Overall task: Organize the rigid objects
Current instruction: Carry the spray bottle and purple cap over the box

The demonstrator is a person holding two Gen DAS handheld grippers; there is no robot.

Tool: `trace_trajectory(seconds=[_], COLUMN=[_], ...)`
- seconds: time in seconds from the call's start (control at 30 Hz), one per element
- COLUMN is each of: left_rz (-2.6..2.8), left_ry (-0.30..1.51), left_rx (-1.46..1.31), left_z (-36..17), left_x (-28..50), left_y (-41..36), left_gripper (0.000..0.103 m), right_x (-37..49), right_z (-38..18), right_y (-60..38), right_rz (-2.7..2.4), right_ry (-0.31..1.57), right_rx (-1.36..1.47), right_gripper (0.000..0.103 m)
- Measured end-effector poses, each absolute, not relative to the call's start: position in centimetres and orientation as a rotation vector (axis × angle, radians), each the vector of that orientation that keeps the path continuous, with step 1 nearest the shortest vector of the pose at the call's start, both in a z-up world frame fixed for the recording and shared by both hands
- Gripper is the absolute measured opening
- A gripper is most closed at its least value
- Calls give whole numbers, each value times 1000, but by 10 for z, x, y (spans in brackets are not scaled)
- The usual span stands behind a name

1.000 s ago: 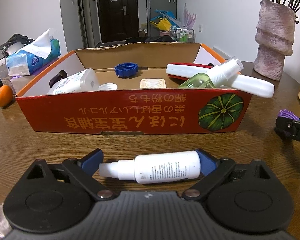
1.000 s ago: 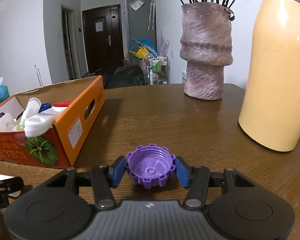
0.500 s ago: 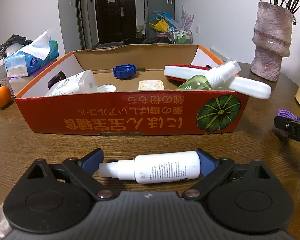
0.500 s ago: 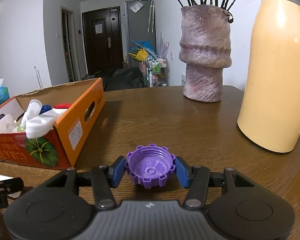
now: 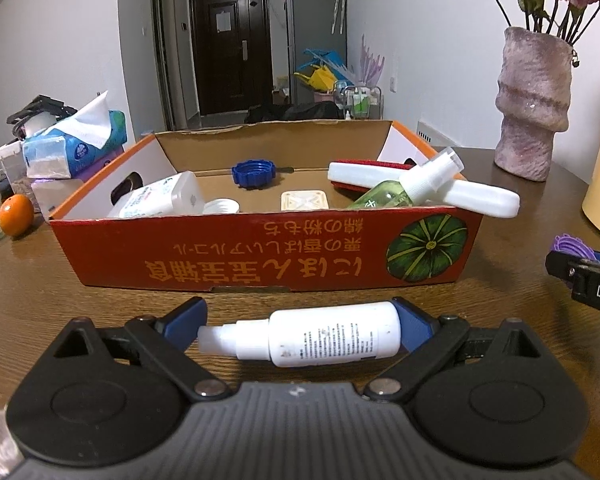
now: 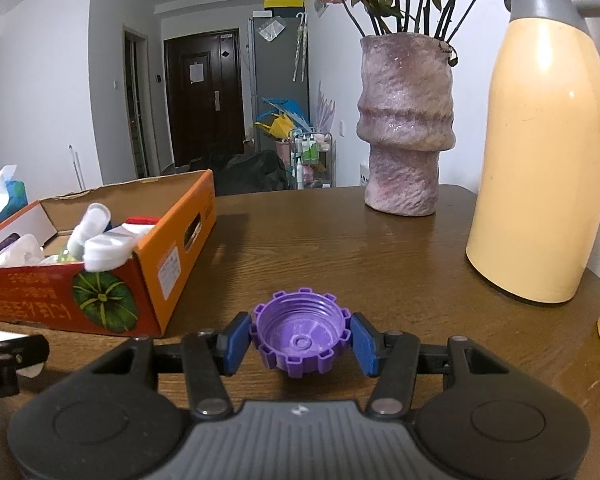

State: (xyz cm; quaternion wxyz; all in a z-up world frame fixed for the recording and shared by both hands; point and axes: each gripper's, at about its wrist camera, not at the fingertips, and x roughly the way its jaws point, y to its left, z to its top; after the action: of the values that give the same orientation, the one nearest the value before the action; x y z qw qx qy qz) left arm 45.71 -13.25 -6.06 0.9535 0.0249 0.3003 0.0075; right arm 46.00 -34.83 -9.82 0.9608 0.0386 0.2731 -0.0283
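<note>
My left gripper (image 5: 300,326) is shut lengthwise on a small white spray bottle (image 5: 332,334), one blue pad on its nozzle end and the other on its base, just above the wooden table in front of the red-and-orange cardboard box (image 5: 260,256). Inside the box lie a blue cap (image 5: 253,171), a white bottle (image 5: 160,200), a green spray bottle (image 5: 384,196) and a long white item (image 5: 480,198). My right gripper (image 6: 300,338) is shut on a purple toothed cap (image 6: 300,332), open side up, to the right of the box (image 6: 100,304).
A stone-look vase (image 6: 406,128) with flowers and a tall cream thermos (image 6: 540,160) stand on the right of the table. Left of the box sit a tissue pack (image 5: 72,148), an orange (image 5: 16,215) and a glass. Bare table lies between box and vase.
Both wrist views have tipped up slightly, showing more of the flowers and wall. The bottle and the purple cap stay held the same way.
</note>
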Motion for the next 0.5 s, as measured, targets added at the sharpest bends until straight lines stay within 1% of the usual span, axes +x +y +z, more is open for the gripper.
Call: trace_trajectory(seconds=[0.5], left_rz=[42], left_ry=[590], left_rx=[30], left_z=[-56], left_x=[432], left_y=[-105], left_gripper=[98], right_x=[423], right_z=[-93], right_y=[-326], right_rz=[-48], right_ry=[528], right_rx=[83], right_gripper=[53])
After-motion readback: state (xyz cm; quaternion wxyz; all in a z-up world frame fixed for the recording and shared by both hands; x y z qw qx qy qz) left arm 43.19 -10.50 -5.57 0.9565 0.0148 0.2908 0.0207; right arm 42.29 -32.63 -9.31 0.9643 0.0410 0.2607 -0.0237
